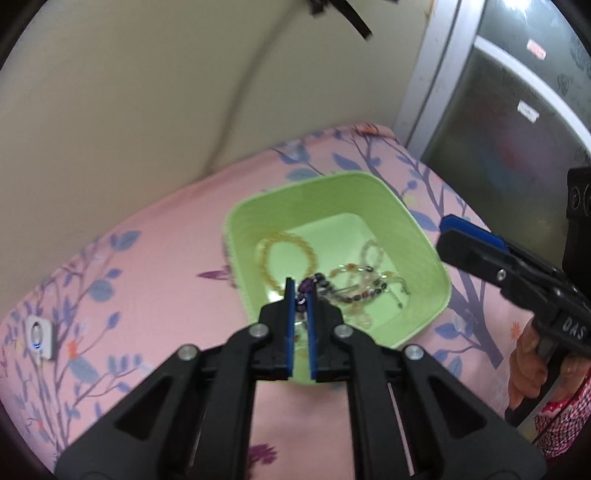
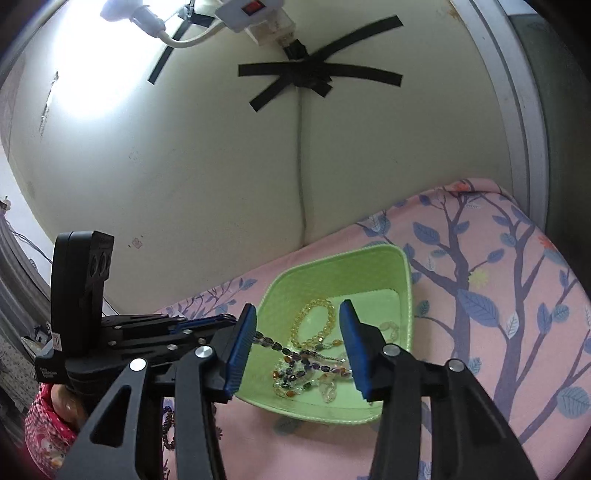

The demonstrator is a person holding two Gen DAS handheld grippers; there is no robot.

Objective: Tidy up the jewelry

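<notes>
Left gripper [image 1: 301, 295] clamped tight on a dark purple bead strand [image 1: 308, 286], pinched between the blue pads and held low over the green tray [image 1: 424, 236]. In the right wrist view, that strand [image 2: 275, 345] running slack from those pads down into the heap in the tray — most likely held so as to lower it in without snagging. Right gripper [image 2: 297, 334] parted, nothing between its pads, poised over the near rim of the tray [image 2: 332, 266]; probably lined up to take a piece from the heap or steady it.

Inside the tray: yellow bead bracelet [image 1: 288, 254] lying flat and apart toward the far wall, mixed bead tangle [image 1: 354, 288] of amber, purple and clear stones bunched at the near side. Dark red bead bracelet [image 2: 169, 430] outside the tray, on the cloth, half hidden behind the right gripper's arm. Not yet sorted, then.

Underneath, pink cloth [image 1: 147, 266] printed with blue leaves and purple branches. Small white device [image 1: 40, 338] at its left edge. Behind, cream wall [image 2: 184, 166] with crossed black tape [image 2: 314, 79] and a white power strip [image 2: 247, 11] above; grey metal frame [image 1: 432, 81] to the right.
</notes>
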